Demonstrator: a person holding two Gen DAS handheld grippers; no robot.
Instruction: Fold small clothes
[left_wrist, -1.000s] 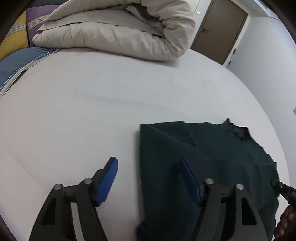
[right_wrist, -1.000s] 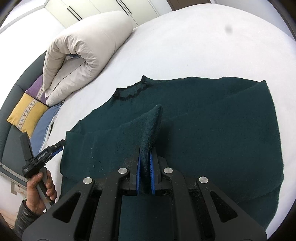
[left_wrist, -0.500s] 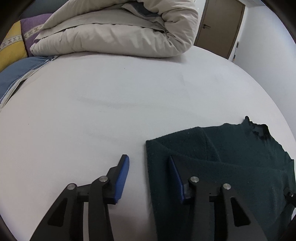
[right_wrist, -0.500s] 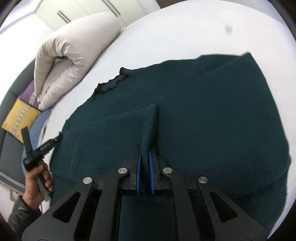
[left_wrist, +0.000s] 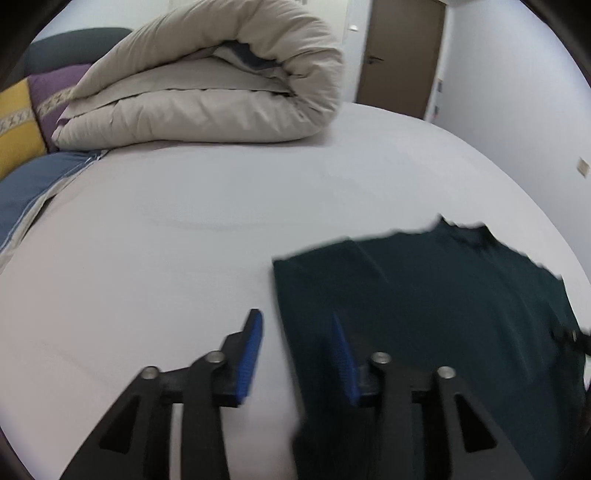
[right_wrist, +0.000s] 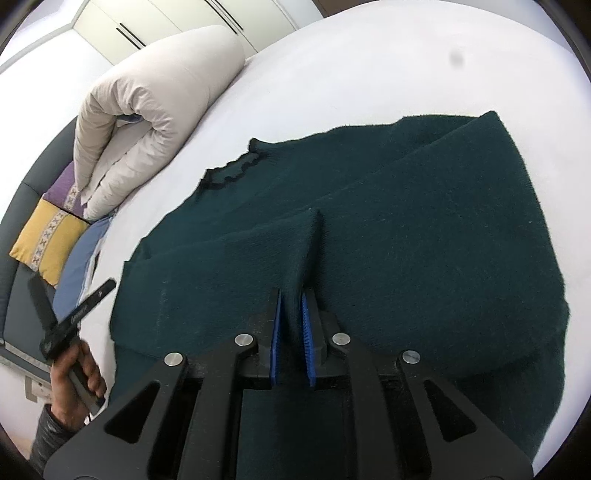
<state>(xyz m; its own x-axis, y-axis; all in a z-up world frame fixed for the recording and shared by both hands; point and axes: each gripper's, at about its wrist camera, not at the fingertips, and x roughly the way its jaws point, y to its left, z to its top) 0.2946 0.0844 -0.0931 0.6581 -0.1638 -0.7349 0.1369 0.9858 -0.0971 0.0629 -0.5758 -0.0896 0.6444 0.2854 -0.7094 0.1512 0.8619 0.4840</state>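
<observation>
Sweater fold pinched in right hand-held gripper, left hand-held gripper straddling edge

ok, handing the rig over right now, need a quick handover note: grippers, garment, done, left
Right gripper: shut on a raised pleat of the dark green knit sweater, mid-fold.
Left gripper: open, straddling the sweater's left edge, gripping nothing.
Sweater lies on the white bed sheet, neckline toward the rolled beige duvet.
Done: at least one side looks folded inward.
Left: lay down the held flap, release, finish folding.
</observation>
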